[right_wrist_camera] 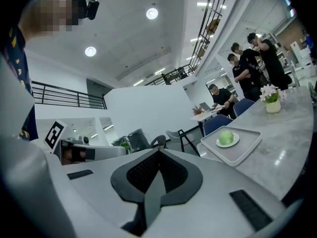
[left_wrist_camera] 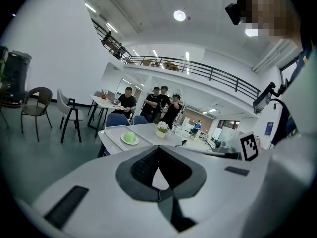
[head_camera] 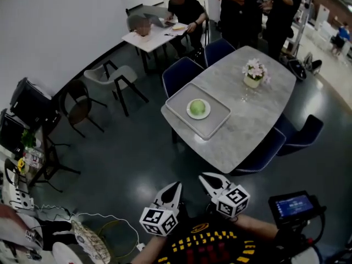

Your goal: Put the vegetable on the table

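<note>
Left tool (head_camera: 176, 185) jaws together, empty | right tool (head_camera: 203, 176) likewise | vegetable (head_camera: 197, 106) on plate (head_camera: 207, 113) in tray (head_camera: 218, 120) on desk (head_camera: 258, 117), well apart

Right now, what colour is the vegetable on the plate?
The vegetable is light green, clearest in the head view.

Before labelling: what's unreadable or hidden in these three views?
- Pale green round vegetable on the grey tray: too small in every view to tell its kind.
- Grey marble table: base mostly hidden under its top in the head view; near end covered by the shut left gripper's own body in the left gripper view.
- Small black screen, head view: print too small to read.
</note>
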